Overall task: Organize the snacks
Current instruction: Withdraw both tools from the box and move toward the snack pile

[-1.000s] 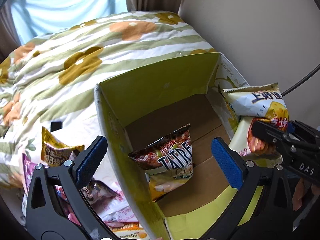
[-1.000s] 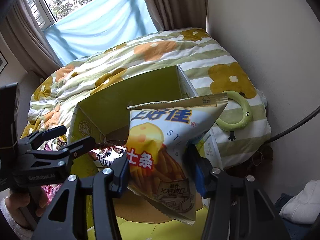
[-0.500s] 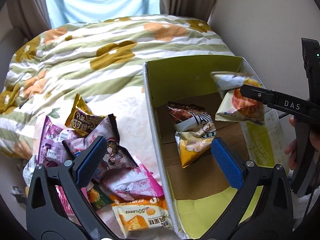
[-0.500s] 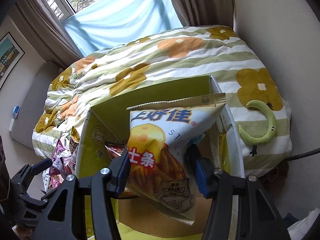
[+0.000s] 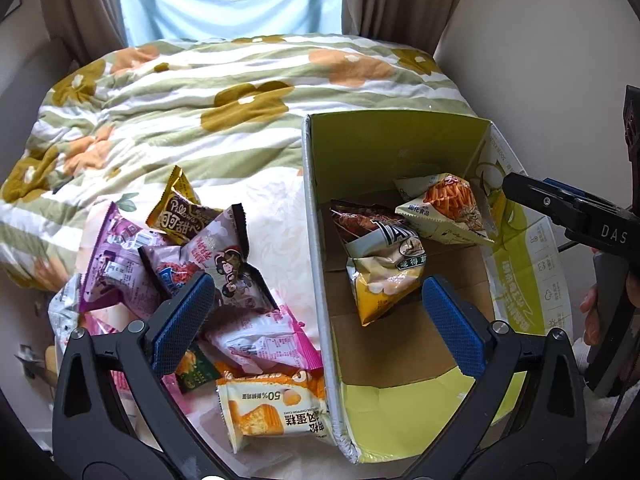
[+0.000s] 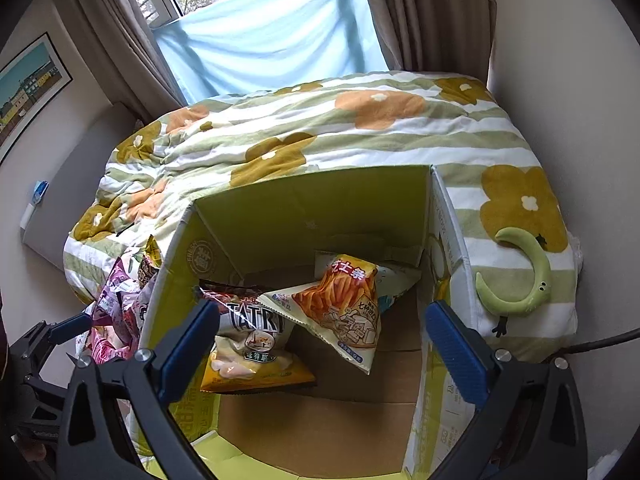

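Left view only — loose snack pile (image 5: 224, 280)

One cardboard box (image 5: 396, 136), right of centre in the left wrist view. Two snack bags inside it: one TATRI bag (image 6: 252, 344), one cheese-stick bag (image 6: 344, 304). Loose pile of snack packets (image 5: 192, 280) at lower left: at least seven countable (overlap hides any more). One green crescent plush (image 6: 520, 276) at right of the right wrist view. Two grippers.
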